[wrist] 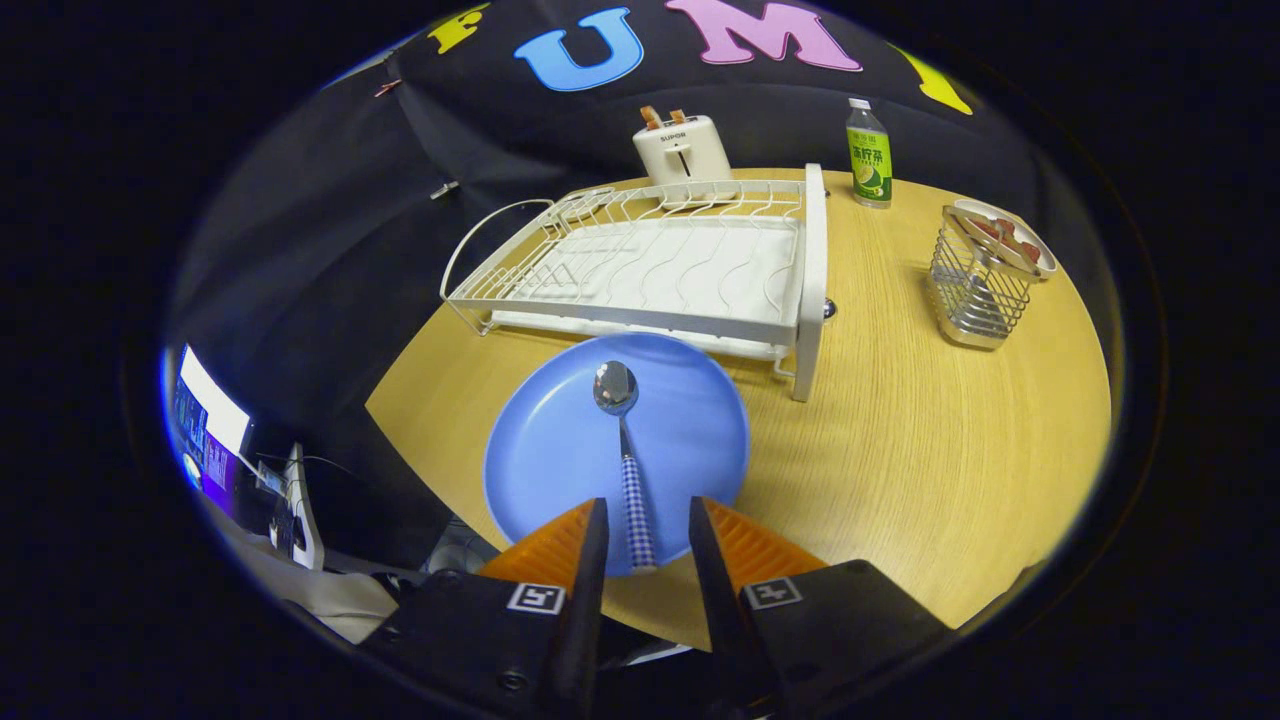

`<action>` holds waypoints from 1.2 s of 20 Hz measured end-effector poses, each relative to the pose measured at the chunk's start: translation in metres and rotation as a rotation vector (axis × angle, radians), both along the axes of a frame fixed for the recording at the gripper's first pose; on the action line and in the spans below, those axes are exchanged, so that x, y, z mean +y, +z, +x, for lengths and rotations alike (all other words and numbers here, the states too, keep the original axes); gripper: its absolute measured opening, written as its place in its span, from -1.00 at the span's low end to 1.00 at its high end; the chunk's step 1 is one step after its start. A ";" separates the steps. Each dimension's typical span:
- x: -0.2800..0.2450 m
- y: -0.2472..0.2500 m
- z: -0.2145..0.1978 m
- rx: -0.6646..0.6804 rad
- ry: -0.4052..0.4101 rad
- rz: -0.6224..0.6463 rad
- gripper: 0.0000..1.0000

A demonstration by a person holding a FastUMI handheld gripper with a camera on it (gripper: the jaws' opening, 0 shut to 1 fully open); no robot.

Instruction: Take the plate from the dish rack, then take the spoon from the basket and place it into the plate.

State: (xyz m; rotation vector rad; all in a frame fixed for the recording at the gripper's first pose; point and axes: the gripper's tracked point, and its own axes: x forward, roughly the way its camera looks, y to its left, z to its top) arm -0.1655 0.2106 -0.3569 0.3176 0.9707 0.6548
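spoon [622,440] on blue plate [560,450], gripper [645,520] parted around its handle

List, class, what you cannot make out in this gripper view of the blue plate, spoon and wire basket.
- Spoon with the checked handle on the round blue plate: its handle end runs down between the gripper fingers, which stand apart; contact there cannot be told.
- Blue plate: its near rim is hidden behind the fingers.
- Steel wire basket: whatever is inside is too small to tell.
- Small dish behind the basket: its reddish contents are too small to identify.
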 end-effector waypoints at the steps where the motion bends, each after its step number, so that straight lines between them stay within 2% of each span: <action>1: -0.002 0.002 0.002 -0.005 -0.007 -0.001 0.21; 5: -0.008 0.013 0.007 -0.019 -0.032 -0.004 0.85; 7: -0.012 0.020 0.010 -0.033 -0.042 -0.011 0.85; 9: -0.016 0.033 0.015 -0.048 -0.060 -0.008 0.95; 15: -0.038 0.083 0.044 -0.138 -0.142 -0.014 0.97; 24: -0.094 0.190 0.117 -0.412 -0.284 -0.085 0.97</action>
